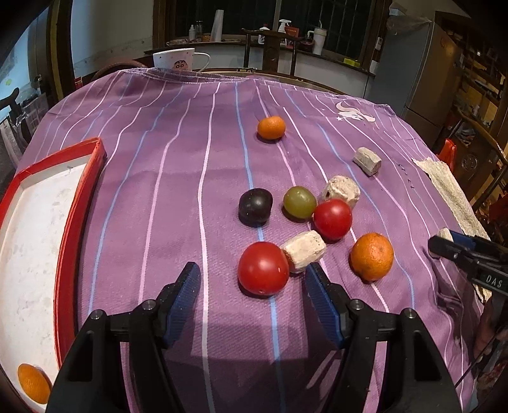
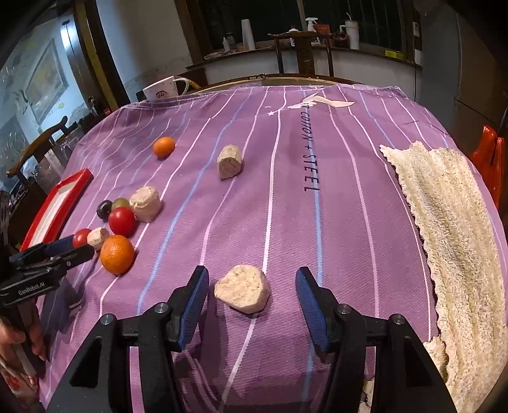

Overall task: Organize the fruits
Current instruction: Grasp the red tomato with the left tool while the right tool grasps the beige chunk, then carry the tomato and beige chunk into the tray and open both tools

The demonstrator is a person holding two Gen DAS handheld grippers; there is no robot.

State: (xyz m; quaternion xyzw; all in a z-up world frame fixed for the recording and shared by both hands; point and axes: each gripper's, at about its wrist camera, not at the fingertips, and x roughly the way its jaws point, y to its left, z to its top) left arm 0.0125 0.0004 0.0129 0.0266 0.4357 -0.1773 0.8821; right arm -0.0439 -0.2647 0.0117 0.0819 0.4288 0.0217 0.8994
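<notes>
Purple cloth (image 2: 285,222), "COTTON + STEEL" print, approx.

Our left gripper (image 1: 254,279) open over purple cloth (image 1: 177,178); red tomato (image 1: 263,268) just ahead between fingers (image 1: 187,286); red tray (image 1: 79,203) left.

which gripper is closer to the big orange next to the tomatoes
Left. The left hand-held gripper sits just beside the big orange, by the front tomato. The right hand-held gripper brackets a pale chunk farther away.

room: dim | dark window (image 1: 336,28) | wooden chair (image 1: 270,50) | grey cabinet (image 1: 416,66) | white wall (image 2: 152,41)
</notes>
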